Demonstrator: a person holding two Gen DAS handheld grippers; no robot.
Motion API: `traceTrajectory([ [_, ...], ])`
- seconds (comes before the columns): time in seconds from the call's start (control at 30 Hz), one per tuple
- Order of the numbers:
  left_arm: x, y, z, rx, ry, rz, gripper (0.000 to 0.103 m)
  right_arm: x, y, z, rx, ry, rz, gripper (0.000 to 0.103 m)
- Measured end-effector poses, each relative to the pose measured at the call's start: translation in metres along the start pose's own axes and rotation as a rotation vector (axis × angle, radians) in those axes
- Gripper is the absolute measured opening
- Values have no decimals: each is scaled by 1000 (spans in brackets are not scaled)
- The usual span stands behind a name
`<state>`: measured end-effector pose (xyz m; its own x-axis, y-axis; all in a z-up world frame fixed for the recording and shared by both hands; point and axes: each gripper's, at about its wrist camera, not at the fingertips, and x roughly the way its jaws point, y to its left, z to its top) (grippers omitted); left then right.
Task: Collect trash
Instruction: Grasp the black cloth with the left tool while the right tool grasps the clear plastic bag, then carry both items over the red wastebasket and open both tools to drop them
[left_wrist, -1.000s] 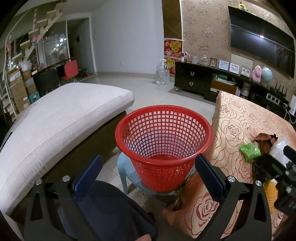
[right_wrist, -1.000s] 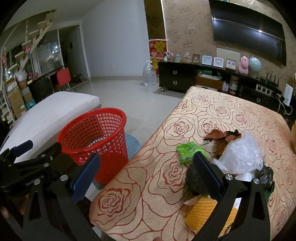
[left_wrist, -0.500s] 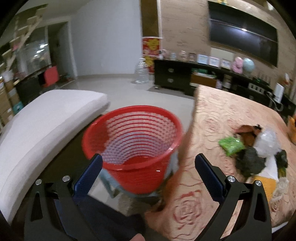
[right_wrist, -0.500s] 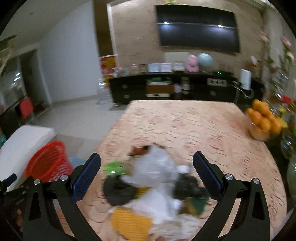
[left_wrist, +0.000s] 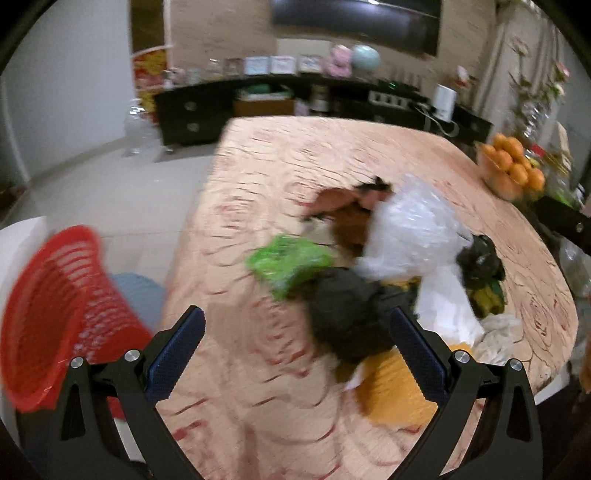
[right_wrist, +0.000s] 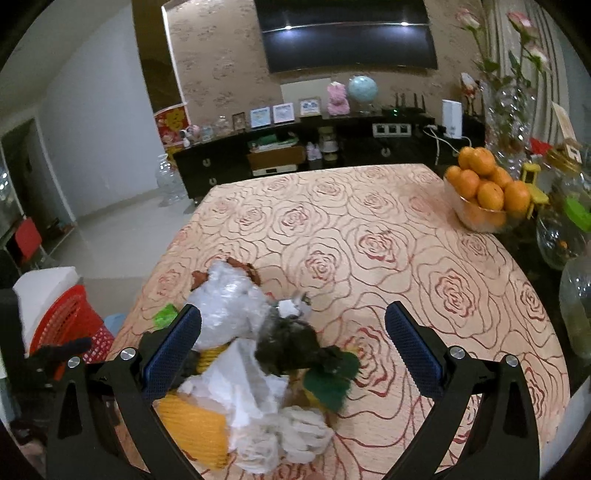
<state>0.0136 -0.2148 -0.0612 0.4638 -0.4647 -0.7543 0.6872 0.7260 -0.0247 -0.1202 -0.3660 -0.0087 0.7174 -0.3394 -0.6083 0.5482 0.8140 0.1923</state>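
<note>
A heap of trash lies on the rose-patterned tablecloth (right_wrist: 388, 236): a clear plastic bag (left_wrist: 413, 232) (right_wrist: 229, 299), a green wrapper (left_wrist: 288, 258) (right_wrist: 164, 314), a crumpled black bag (left_wrist: 347, 314) (right_wrist: 288, 347), white paper (right_wrist: 255, 398), yellow mesh (right_wrist: 195, 432) and brown scraps (left_wrist: 340, 206). The red mesh basket (left_wrist: 48, 314) (right_wrist: 70, 325) stands on the floor left of the table. My left gripper (left_wrist: 295, 354) hovers open just before the black bag. My right gripper (right_wrist: 293, 350) is open above the heap, straddling the black bag and white paper.
A bowl of oranges (right_wrist: 484, 192) and glass jars (right_wrist: 561, 236) sit at the table's right edge. A dark TV cabinet (right_wrist: 295, 155) lines the far wall. A white cushioned bench (right_wrist: 44, 284) is behind the basket. The left wrist view is motion-blurred.
Both grippers have swung right, away from the basket and over the table. The trash heap now sits between the right gripper's fingers and close before the left one. Both stay open.
</note>
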Motion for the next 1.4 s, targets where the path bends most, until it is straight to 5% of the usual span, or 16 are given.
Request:
traceTrajectory([
  [0.2,35,-12,2,34,74,-87,90,4,-14,-2,39,16,-1,97],
  [0.33,45,-15,0,42,94,-150,53,7,-18,-4,63,27,2,96],
  [0.43,43,-13,-2,34,82,-171,47,10,-21,-6,70,33,0,96],
  [0.6,22,1,-2,-3,37,-188,46,17,-13,-6,50,29,23,96],
  [0.83,-32,26,5,-4,-125,-110,46,30,29,-1,-90,6,69,97],
  [1.17,-52,73,11,-86,-199,-3,46,109,85,3,-319,181,72,95],
  [1.3,-58,83,10,-95,-215,32,46,122,86,-2,-285,231,95,66],
  [1.4,-68,90,8,-102,-241,74,46,115,86,-1,-278,199,86,57],
])
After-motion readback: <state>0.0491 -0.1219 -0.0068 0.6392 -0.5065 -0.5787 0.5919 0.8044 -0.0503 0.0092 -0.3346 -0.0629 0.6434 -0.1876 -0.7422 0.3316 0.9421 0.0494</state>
